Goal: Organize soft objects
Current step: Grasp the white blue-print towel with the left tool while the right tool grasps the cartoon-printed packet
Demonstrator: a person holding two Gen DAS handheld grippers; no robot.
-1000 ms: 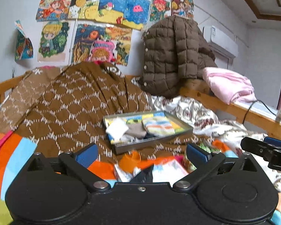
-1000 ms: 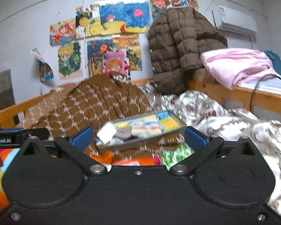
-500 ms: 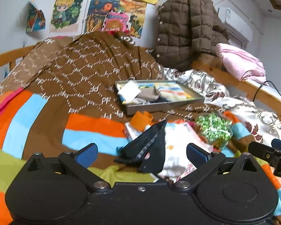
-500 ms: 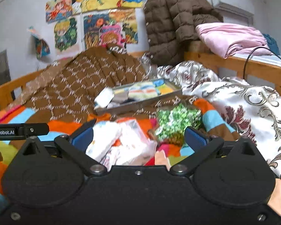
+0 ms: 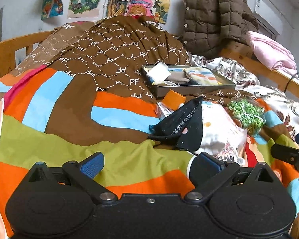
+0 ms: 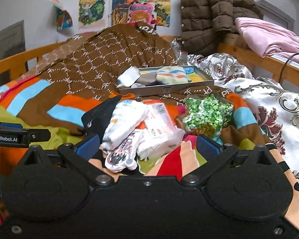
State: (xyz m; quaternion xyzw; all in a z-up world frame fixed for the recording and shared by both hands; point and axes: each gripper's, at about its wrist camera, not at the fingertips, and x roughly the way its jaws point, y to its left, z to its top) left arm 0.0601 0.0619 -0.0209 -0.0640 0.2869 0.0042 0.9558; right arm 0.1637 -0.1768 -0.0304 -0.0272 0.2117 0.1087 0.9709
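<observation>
A metal tray (image 5: 197,89) (image 6: 167,88) holding folded socks lies on the brown quilt, far ahead. In front of it sits a loose pile: a black cloth (image 5: 181,123) (image 6: 98,117), white socks (image 6: 125,123) (image 5: 217,127), a plastic-wrapped packet (image 6: 161,123), an orange piece (image 5: 173,99) and a green speckled bundle (image 5: 246,113) (image 6: 207,115). My left gripper (image 5: 149,164) hovers open over the striped bedspread, left of and short of the pile. My right gripper (image 6: 147,148) is open just before the pile, white socks lying between its fingers' line.
A wooden bed rail (image 6: 255,59) runs along the right, with a brown padded jacket (image 5: 213,18) and pink blanket (image 6: 269,37) on it. A patterned satin quilt (image 6: 269,103) lies right. Drawings cover the wall (image 5: 22,4) behind.
Both grippers have tilted down and come closer to the bedspread; the pile of soft items now fills more of both views. Both stay open.
</observation>
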